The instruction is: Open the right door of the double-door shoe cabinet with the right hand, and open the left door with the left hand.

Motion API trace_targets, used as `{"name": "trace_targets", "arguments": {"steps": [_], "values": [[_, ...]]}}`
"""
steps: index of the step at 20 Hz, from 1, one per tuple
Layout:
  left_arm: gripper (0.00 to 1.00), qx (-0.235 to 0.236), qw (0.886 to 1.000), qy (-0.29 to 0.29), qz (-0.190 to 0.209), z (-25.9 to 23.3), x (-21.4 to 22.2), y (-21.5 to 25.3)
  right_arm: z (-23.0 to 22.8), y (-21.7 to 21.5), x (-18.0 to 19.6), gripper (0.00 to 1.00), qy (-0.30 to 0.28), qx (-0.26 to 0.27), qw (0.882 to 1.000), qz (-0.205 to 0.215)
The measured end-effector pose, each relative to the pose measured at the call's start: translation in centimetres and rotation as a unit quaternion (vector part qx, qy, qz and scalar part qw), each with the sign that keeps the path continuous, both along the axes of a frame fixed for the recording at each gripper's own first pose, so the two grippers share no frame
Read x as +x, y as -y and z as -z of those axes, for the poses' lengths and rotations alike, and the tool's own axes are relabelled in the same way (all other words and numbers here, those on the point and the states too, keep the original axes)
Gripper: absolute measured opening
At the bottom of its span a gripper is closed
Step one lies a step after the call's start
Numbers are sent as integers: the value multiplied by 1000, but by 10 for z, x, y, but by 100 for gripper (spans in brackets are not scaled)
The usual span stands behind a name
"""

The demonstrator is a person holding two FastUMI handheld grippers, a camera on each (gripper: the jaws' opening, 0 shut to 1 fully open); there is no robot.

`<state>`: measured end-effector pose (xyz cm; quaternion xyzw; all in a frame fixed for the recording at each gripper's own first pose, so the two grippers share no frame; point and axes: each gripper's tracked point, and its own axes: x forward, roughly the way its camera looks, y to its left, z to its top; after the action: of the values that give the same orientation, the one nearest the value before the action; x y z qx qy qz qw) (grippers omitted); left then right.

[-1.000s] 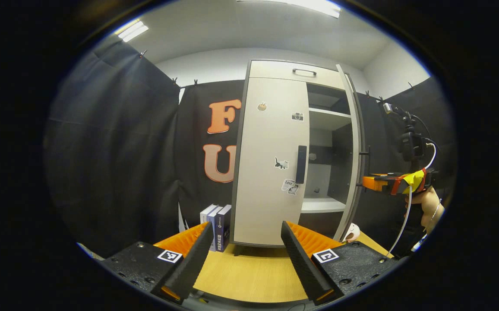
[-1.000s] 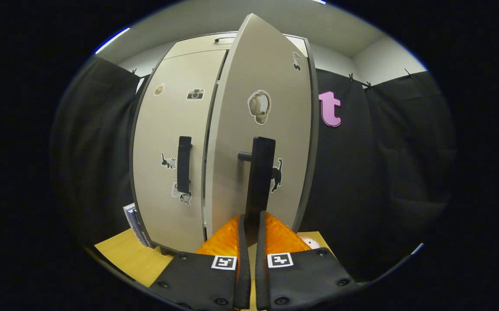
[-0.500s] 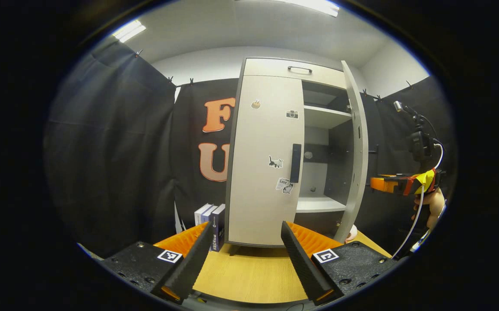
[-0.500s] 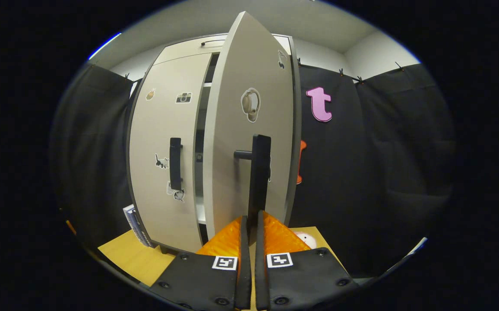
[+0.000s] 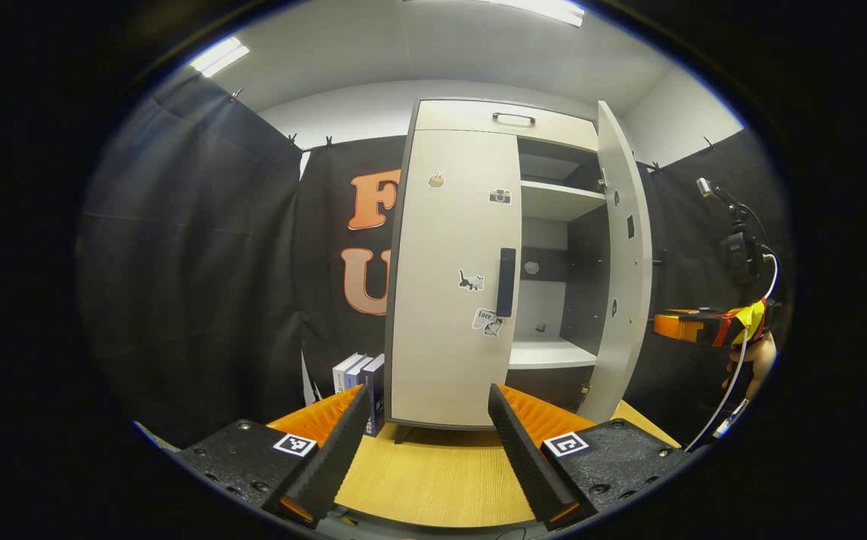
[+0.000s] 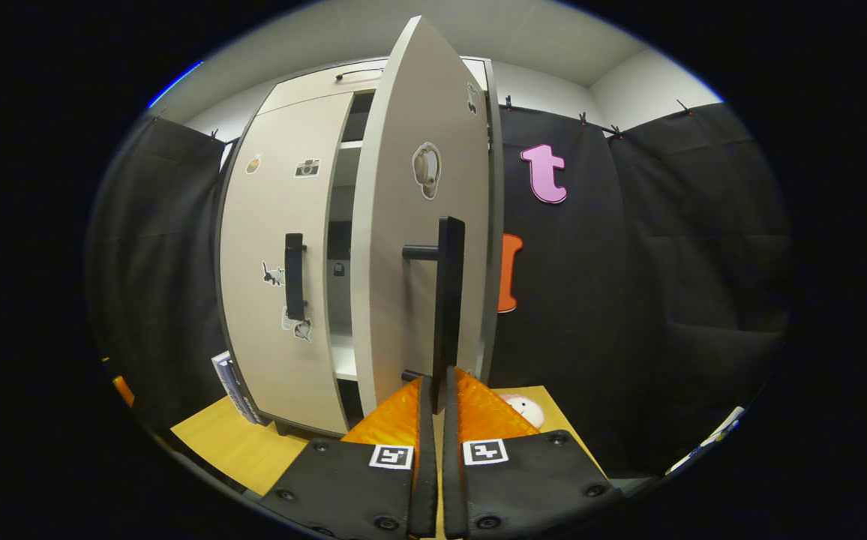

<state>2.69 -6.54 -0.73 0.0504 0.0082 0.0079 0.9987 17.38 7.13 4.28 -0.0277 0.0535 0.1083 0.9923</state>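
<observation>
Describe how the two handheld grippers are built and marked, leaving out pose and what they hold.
The left gripper has two ridged wedge-shaped fingers on textured black blocks with screws, each block carrying a square black-and-white marker tag. The right gripper has the same black blocks and marker tags. In the left gripper view, its body is orange with yellow tape, a white cable hanging below and a black mast above.

Only legible text: "Love" on sticker (image 5: pixel 484 318) low on closed left door (image 5: pixel 448 277), below cat sticker. Print on book spines (image 5: pixel 372 384) left of cabinet too small to read.
</observation>
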Motion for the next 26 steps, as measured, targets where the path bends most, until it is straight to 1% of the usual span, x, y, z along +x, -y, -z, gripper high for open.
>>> {"name": "trace_targets", "arguments": {"steps": [4,6,7,8,9,10,12,18,20,22,24,25,26], "values": [[95,1,1000,-1,5,0,8,18,4,13,-5,11,-9,13,1000,2],[95,0,1000,0,8,-2,12,28,0,31,0,11,7,2,1000,22],[95,-1,1000,-1,11,-2,15,34,2,38,-1,9,3,-3,1000,26],[95,-4,1000,-1,13,-2,18,40,4,40,-5,9,-5,6,1000,19],[95,-7,1000,0,16,-3,21,46,3,40,-7,7,-9,16,1000,15],[95,-10,1000,1,18,-4,24,51,3,44,-6,9,-7,18,1000,17],[95,-11,1000,-3,18,-3,30,60,3,53,-5,9,-5,15,1000,21],[95,-4,1000,-2,16,-12,65,91,-3,76,-3,9,-7,37,999,19],[95,-1,1000,-2,21,-14,79,101,-3,81,-5,9,-6,39,999,18],[95,3,1000,-4,27,-15,96,113,-4,87,2,9,-6,39,999,21],[95,3,999,0,32,-19,111,125,-5,92,3,11,-3,42,999,23],[92,2,999,3,33,-21,118,131,-5,96,5,11,-3,44,999,22],[95,2,999,6,34,-22,128,136,-4,98,7,11,-5,45,999,21]]}}
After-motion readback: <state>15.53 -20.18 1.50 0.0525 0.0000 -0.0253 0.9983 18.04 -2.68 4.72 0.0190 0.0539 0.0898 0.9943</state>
